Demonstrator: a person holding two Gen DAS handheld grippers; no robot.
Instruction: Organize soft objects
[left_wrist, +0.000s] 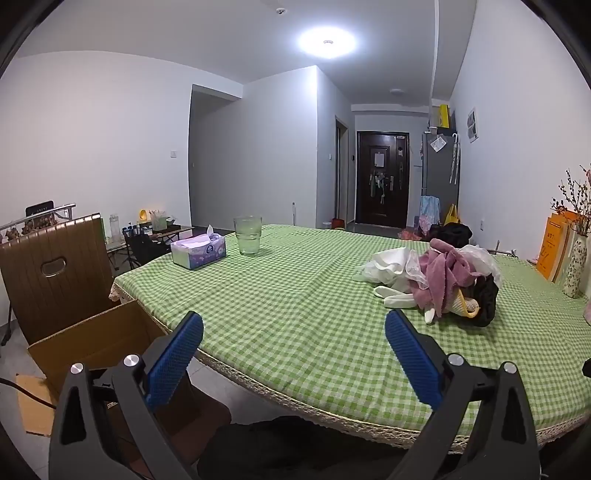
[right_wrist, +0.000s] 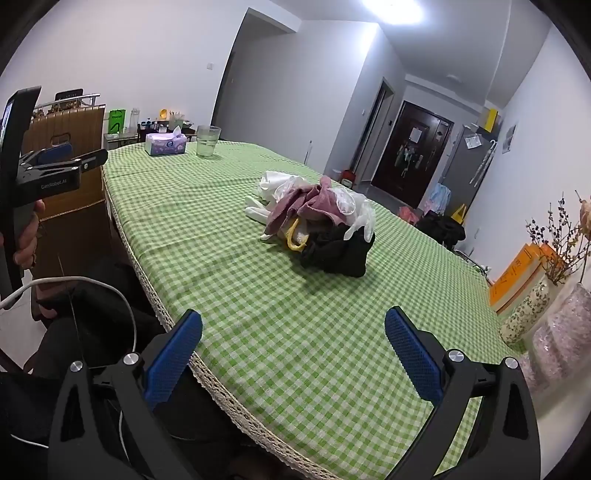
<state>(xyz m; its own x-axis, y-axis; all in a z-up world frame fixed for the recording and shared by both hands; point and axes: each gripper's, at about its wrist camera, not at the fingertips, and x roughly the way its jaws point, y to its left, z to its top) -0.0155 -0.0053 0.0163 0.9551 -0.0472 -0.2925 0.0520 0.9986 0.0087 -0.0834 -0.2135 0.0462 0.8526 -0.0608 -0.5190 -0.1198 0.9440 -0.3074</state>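
the pile of soft stuff (right_wrist: 317, 221) is so tangled i can't tell how many pieces are in it, and the black cloth (right_wrist: 340, 251) underneath is mostly buried. the cardboard box (left_wrist: 96, 339) is half hidden behind the left gripper (left_wrist: 293, 363). the person's hand (right_wrist: 27, 236) is cut off by the frame edge.
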